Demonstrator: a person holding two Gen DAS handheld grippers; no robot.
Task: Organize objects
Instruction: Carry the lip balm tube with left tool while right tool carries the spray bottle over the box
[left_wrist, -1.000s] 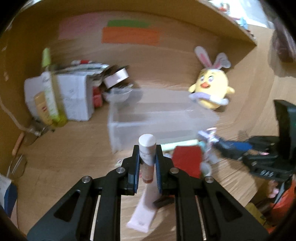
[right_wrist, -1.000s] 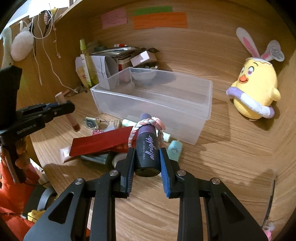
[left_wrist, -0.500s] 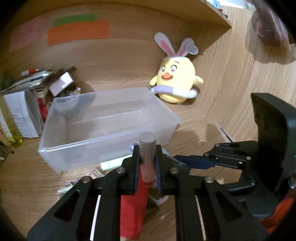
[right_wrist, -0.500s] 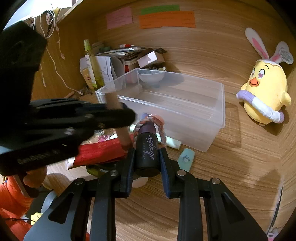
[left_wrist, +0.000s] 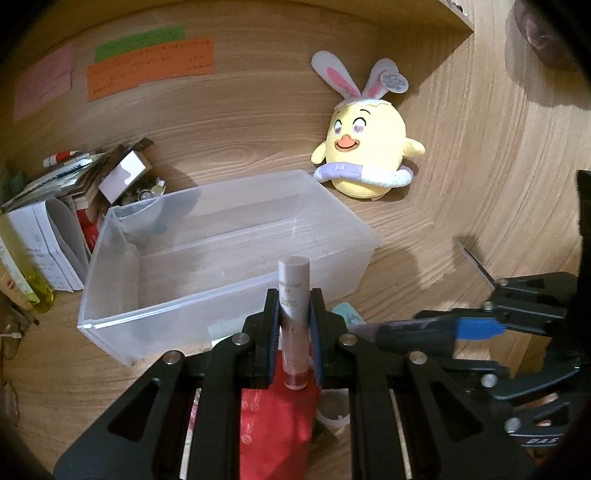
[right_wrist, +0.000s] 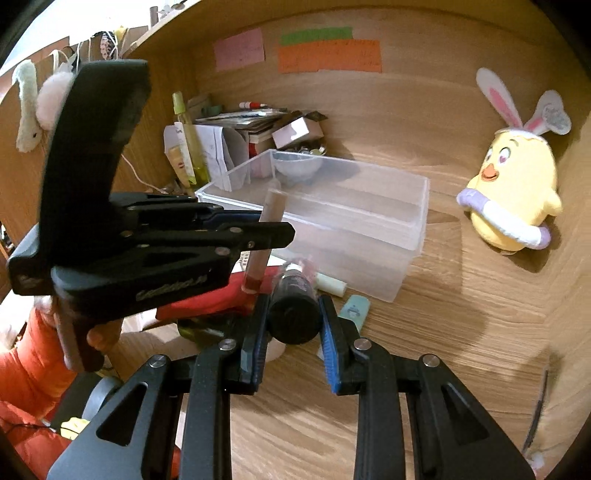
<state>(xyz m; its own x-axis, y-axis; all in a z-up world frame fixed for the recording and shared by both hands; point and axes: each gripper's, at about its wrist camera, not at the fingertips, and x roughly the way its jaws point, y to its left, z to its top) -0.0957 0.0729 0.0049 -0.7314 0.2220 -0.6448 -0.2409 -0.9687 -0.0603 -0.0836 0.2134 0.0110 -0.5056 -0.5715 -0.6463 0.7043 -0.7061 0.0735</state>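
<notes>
Left tongs (left_wrist: 293, 314) are clamping tight on a slim tube (left_wrist: 293, 295) with a brownish cap, reddish at the bottom. The tube is standing nearly upright between the pads, in front of the near wall of the clear plastic bin (left_wrist: 221, 295). Right tongs (right_wrist: 291, 325) are gripping a dark bottle (right_wrist: 293, 314), jaws only a little apart with the bottle filling the gap. The bottle is pointing toward the bin, just short of its near wall. In the right wrist view, the left tongs are crossing in from the left with the tube cap reaching up level with the bin rim. The bin is sitting on the wooden worktop (right_wrist: 461, 314), looking empty. A red pouch (left_wrist: 273, 424) is lying on the worktop under both tongs. A yellow chick plush (left_wrist: 364, 147) is leaning against the back wall, right of the bin. Clutter of boxes and papers (left_wrist: 74, 192) is sitting left of the bin.
</notes>
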